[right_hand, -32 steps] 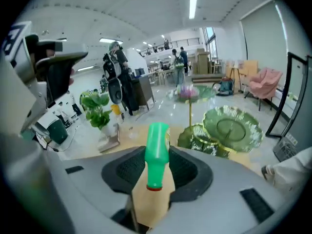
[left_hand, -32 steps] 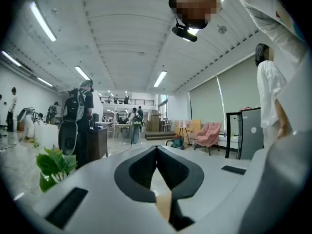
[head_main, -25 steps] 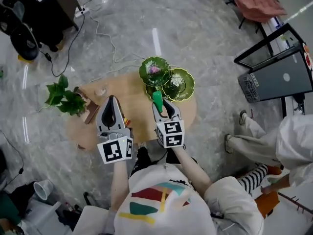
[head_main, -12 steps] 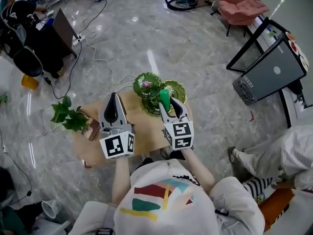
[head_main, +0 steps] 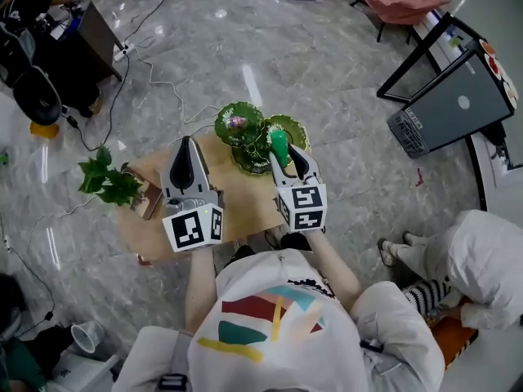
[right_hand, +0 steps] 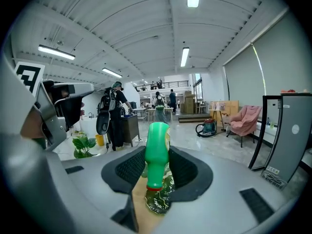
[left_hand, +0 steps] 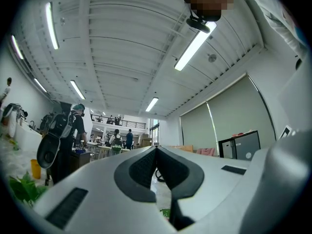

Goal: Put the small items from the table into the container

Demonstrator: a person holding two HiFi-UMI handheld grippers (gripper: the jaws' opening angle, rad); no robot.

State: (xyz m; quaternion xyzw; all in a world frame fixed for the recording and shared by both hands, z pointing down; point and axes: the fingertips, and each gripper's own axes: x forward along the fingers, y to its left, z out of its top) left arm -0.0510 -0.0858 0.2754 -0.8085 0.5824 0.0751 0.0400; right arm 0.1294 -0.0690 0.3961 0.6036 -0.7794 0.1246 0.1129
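My right gripper (head_main: 283, 153) is shut on a green bottle (head_main: 279, 146), held above the cluster of green leaf-shaped dishes (head_main: 292, 127) at the far side of the round wooden table (head_main: 245, 201). In the right gripper view the bottle (right_hand: 157, 150) stands neck-down between the pads of that gripper (right_hand: 157, 172), with a green dish (right_hand: 158, 201) below. A small pink item (head_main: 237, 122) lies in the left dish (head_main: 222, 129). My left gripper (head_main: 186, 143) hovers over the table's left half, shut and empty; its jaws (left_hand: 156, 152) meet with nothing between them.
A leafy green plant (head_main: 106, 182) and a brown box (head_main: 151, 202) sit at the table's left edge. A black-framed screen (head_main: 458, 96) stands to the right. A person in white (head_main: 482, 260) sits at the right. Cables (head_main: 155, 80) run over the marble floor.
Both grippers rose and moved away from me toward the dishes. The green bottle stayed in the right gripper and now hangs over the dishes. The left gripper stayed shut.
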